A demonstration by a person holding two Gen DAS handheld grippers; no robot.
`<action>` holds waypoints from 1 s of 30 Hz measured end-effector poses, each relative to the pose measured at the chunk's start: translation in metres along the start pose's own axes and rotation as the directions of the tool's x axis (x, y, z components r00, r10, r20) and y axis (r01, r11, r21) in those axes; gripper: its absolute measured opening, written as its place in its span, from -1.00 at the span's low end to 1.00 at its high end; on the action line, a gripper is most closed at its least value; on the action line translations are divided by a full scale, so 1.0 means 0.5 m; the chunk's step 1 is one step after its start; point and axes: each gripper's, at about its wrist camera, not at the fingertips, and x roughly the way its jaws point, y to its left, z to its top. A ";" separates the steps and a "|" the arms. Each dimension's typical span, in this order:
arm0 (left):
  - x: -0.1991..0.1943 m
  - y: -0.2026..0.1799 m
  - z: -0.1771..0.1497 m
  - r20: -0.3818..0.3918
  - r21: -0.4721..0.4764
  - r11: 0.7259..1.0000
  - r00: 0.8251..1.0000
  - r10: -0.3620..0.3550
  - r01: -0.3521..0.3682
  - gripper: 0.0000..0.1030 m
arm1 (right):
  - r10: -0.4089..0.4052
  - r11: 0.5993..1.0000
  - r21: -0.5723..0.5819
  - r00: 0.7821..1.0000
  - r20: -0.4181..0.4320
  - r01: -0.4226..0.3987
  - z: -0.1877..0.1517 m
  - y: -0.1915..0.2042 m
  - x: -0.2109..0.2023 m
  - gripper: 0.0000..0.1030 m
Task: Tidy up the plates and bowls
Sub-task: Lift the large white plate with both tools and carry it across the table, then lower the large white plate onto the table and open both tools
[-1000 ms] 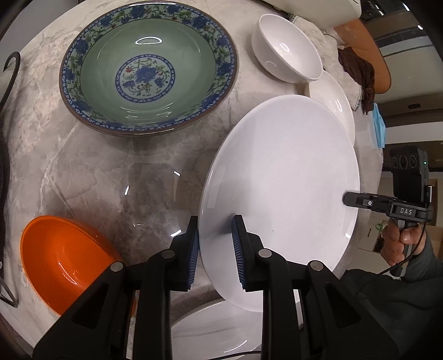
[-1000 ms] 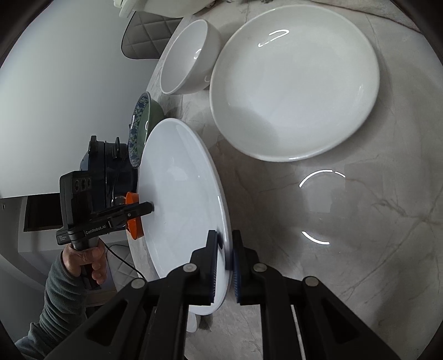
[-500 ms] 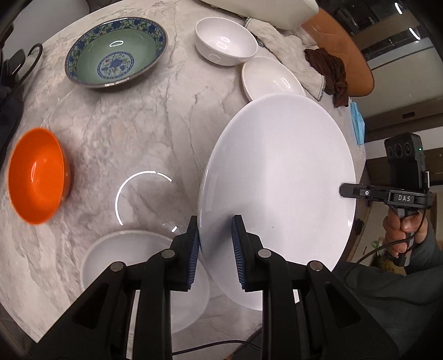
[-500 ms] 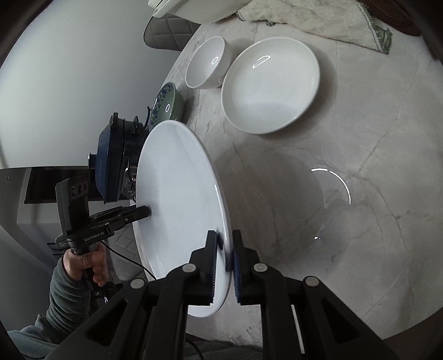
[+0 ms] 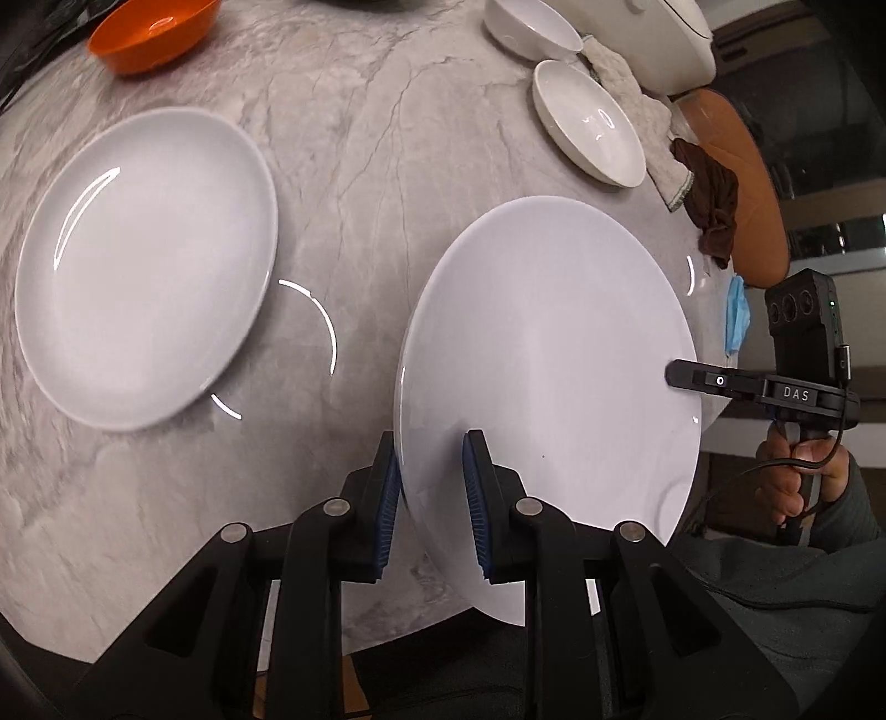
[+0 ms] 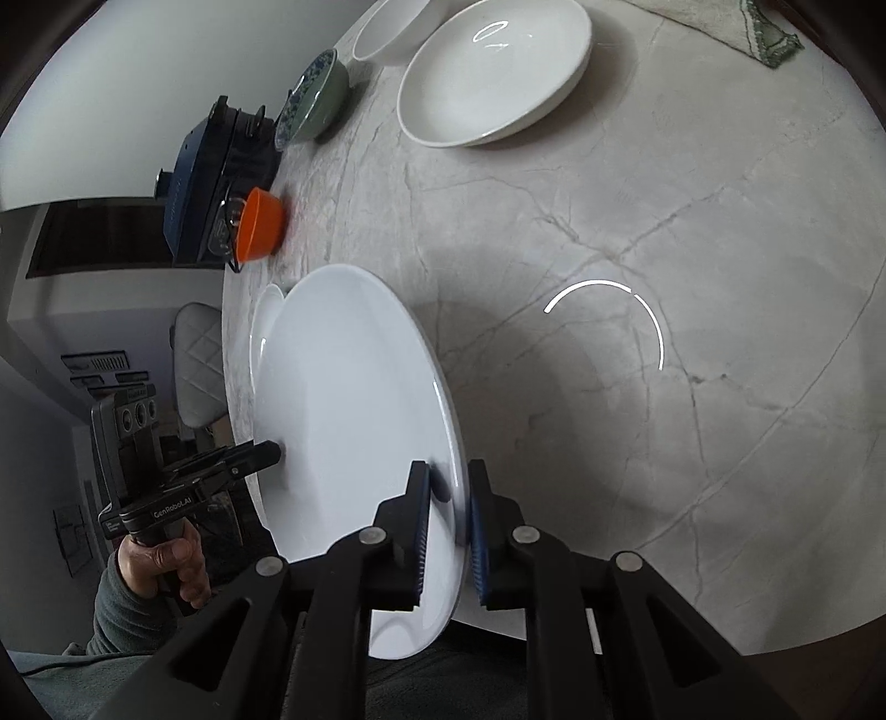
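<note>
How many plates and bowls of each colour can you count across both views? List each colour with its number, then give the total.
White: 4 (held plate, second flat plate, shallow dish, small bowl)
Orange: 1 (orange bowl)
Green with blue pattern: 1 (patterned bowl)
Total: 6

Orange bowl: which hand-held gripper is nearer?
Left. The left hand-held gripper grips the big white plate on the edge toward the orange bowl; the right hand-held gripper holds the opposite edge.
</note>
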 end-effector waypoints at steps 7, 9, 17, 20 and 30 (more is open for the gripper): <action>0.053 0.030 -0.069 0.074 -0.129 0.991 0.997 0.027 -0.018 -0.60 | -0.047 0.993 -0.113 0.997 -0.055 0.041 0.032 -0.008 0.040 -0.70; 0.068 0.039 -0.069 0.092 -0.145 0.989 0.995 0.036 -0.022 -0.59 | -0.067 0.988 -0.143 0.996 -0.056 0.059 0.044 -0.006 0.049 -0.69; 0.083 0.054 -0.027 0.138 -0.140 0.988 0.987 0.083 -0.063 -0.58 | -0.082 0.978 -0.197 0.996 -0.040 0.073 0.076 -0.004 0.074 -0.67; 0.093 0.058 -0.018 0.137 -0.146 0.987 0.987 0.085 -0.065 -0.58 | -0.083 0.977 -0.201 0.996 -0.030 0.076 0.076 -0.012 0.072 -0.66; 0.098 0.056 -0.019 0.198 -0.157 0.986 0.977 0.081 -0.050 0.04 | -0.145 0.932 -0.329 0.989 0.041 0.151 0.061 0.005 0.059 -0.61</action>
